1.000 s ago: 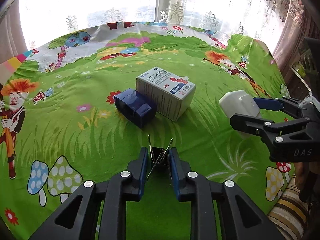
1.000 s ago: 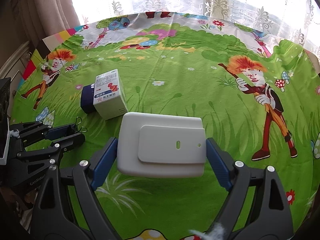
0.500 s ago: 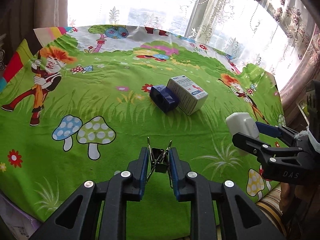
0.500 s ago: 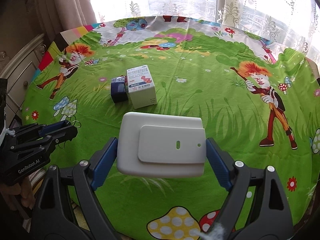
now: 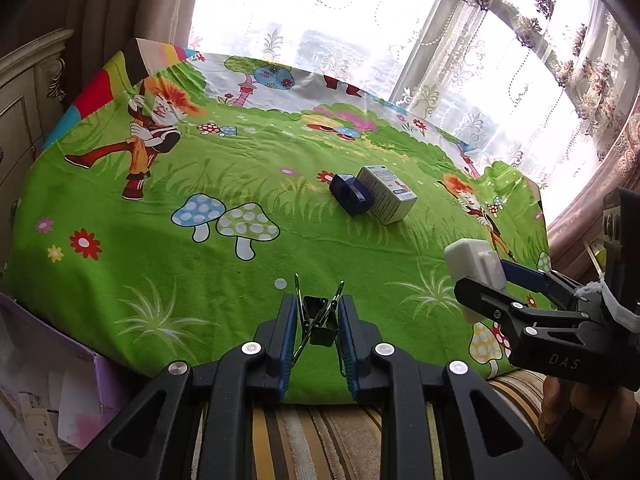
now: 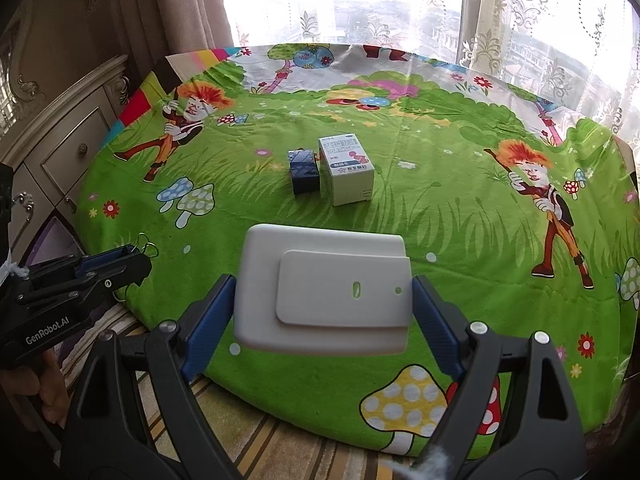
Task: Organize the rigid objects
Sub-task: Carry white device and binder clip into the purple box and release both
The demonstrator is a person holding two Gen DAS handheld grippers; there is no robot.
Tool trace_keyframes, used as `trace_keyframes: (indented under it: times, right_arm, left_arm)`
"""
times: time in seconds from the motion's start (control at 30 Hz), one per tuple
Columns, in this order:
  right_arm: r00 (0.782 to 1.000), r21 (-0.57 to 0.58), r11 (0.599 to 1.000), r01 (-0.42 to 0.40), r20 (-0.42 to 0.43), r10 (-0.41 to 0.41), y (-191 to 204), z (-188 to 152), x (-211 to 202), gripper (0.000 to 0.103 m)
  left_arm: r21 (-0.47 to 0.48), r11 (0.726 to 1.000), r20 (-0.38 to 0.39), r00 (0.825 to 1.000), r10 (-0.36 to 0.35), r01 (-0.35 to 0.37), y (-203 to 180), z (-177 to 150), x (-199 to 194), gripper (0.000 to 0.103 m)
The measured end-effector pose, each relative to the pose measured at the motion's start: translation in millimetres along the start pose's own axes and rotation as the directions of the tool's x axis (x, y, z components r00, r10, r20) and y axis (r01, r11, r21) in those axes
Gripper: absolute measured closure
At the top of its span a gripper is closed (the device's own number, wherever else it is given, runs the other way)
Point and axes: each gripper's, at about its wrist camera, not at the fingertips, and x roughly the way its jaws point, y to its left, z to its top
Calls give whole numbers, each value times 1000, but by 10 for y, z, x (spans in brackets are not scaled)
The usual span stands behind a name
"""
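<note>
surface: round table, green cartoon cloth (image 6: 440, 208) | room: lace curtains (image 6: 360, 0), cabinet (image 6: 60, 148) | left gripper (image 5: 318, 320) pinching clip (image 5: 318, 322) | right gripper (image 6: 322, 312) clamping white box (image 6: 324, 292) | blue box (image 6: 304, 172) touching carton (image 6: 348, 170) mid-table

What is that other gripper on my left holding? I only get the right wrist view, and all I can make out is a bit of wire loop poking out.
Observer: The left wrist view shows a black binder clip pinched between the pads of the left gripper.
Operator: Does my own gripper have writing on it?
Observer: Yes, the right gripper has "DAS" on its side.
Operator: Is my white thing resting on the cloth?
Observer: Seen from the side, the white plastic box looks held clear of the green cloth, near its front edge.
</note>
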Motion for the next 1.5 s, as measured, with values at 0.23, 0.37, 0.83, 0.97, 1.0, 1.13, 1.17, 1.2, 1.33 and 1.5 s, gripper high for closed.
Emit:
trace_keyframes:
  times: [0.23, 0.37, 0.83, 0.97, 1.0, 1.13, 1.17, 1.2, 1.33, 1.5]
  right_arm:
    - [1000, -59, 998, -30, 3, 30, 343, -47, -118, 14]
    - [999, -104, 993, -49, 3, 49, 573, -71, -170, 14]
    - [993, -248, 961, -118, -20, 117, 1359, -116, -245, 14]
    - [990, -294, 945, -142, -35, 137, 1631, -121, -233, 14]
    - [989, -307, 940, -149, -39, 144, 1705, -122, -231, 14]
    - [981, -355, 915, -194, -63, 184, 2015, -147, -223, 14]
    - [979, -368, 907, -206, -70, 194, 2097, -153, -219, 14]
    - [976, -380, 899, -216, -76, 203, 2168, -158, -214, 14]
    - [963, -416, 869, -268, -111, 244, 2451, -190, -185, 14]
    - [946, -470, 821, -323, -154, 284, 2789, -293, -155, 14]
  left_arm:
    - [-52, 997, 34, 998, 56, -54, 278, -154, -333, 81]
    - [-84, 991, 58, 993, 107, -102, 463, -242, -544, 81]
    - [-289, 930, 77, 963, 258, -227, 1395, -511, -1041, 81]
    - [-351, 902, 76, 952, 295, -252, 1675, -599, -1167, 81]
    - [-366, 895, 76, 950, 304, -257, 1740, -617, -1197, 81]
    - [-416, 866, 75, 938, 338, -278, 1972, -679, -1308, 81]
    - [-427, 859, 76, 936, 345, -282, 2019, -696, -1335, 81]
    - [-435, 854, 76, 934, 350, -285, 2059, -711, -1356, 81]
    - [-467, 833, 73, 926, 371, -297, 2200, -773, -1417, 81]
    - [-501, 809, 69, 918, 391, -307, 2330, -824, -1463, 81]
